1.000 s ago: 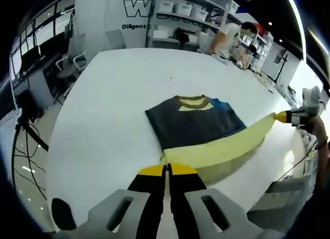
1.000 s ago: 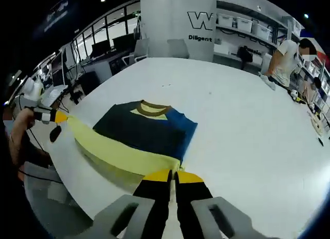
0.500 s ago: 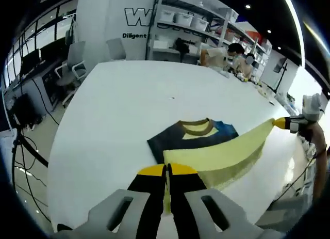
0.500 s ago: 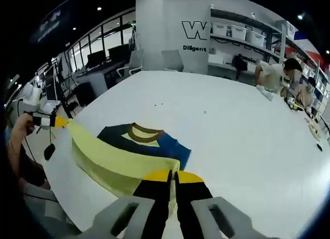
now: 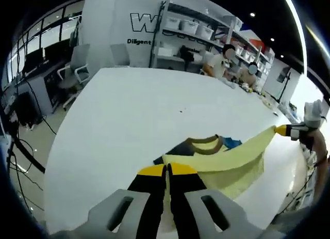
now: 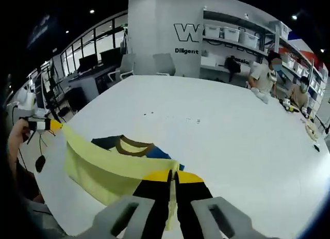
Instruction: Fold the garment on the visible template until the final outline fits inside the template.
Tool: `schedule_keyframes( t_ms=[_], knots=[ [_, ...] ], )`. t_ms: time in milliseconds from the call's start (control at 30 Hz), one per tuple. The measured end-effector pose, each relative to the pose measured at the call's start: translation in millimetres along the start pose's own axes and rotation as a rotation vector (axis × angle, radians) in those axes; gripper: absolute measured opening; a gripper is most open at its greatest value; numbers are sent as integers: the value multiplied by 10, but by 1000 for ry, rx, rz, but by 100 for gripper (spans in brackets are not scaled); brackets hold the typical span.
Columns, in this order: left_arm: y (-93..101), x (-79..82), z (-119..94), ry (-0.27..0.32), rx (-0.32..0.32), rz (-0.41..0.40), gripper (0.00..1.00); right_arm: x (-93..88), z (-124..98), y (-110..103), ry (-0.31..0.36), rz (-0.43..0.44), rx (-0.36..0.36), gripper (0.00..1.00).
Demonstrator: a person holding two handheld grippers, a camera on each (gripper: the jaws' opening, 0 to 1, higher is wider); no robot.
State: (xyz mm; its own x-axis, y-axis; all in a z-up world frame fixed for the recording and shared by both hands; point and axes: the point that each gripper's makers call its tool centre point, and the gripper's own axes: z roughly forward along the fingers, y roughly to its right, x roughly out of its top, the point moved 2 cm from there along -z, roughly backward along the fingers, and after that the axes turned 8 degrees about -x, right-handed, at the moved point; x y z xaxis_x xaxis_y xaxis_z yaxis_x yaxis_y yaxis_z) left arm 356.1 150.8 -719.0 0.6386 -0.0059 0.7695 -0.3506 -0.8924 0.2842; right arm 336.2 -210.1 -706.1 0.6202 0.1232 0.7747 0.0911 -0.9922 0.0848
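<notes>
Left gripper [image 5: 166, 169] pinched on garment [image 5: 227, 161] yellow hem; right gripper [image 6: 172, 174] clamps the other hem corner; hem stretched taut, raised above white table [image 5: 129, 110]; collar end lies flat.

Soft matt cloth garment [image 5: 227, 164] on smooth white table [image 5: 129, 115].

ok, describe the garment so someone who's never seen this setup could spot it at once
Start at the big white table. The shirt lies near its close edge, with its pale yellow hem lifted and stretched between the left gripper and right gripper. A brown collar and dark blue body mark it; nothing else on the table is cloth.
</notes>
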Motion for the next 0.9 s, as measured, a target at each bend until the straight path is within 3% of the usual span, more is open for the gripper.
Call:
schedule_keyframes(
  t_ms=[167,400,533,567,700,900],
  knots=[
    [-113,27,189,-25,10,1,0,36,194,9,-10,2,-31,0],
    [-259,41,524,-35,-12,-26,0,-28,512,71,-76,60,-44,0],
    [-396,94,630,-28,33,-29,0,-32,628,98,-90,81,-49,0],
    [-427,76,665,-38,51,-42,0,-38,659,98,-96,92,-49,0],
    [-383,-75,824,-95,28,2,0,-143,800,46,-140,84,-39,0],
    [-368,-193,902,-119,16,19,0,-251,945,102,-170,62,-44,0]
  ],
)
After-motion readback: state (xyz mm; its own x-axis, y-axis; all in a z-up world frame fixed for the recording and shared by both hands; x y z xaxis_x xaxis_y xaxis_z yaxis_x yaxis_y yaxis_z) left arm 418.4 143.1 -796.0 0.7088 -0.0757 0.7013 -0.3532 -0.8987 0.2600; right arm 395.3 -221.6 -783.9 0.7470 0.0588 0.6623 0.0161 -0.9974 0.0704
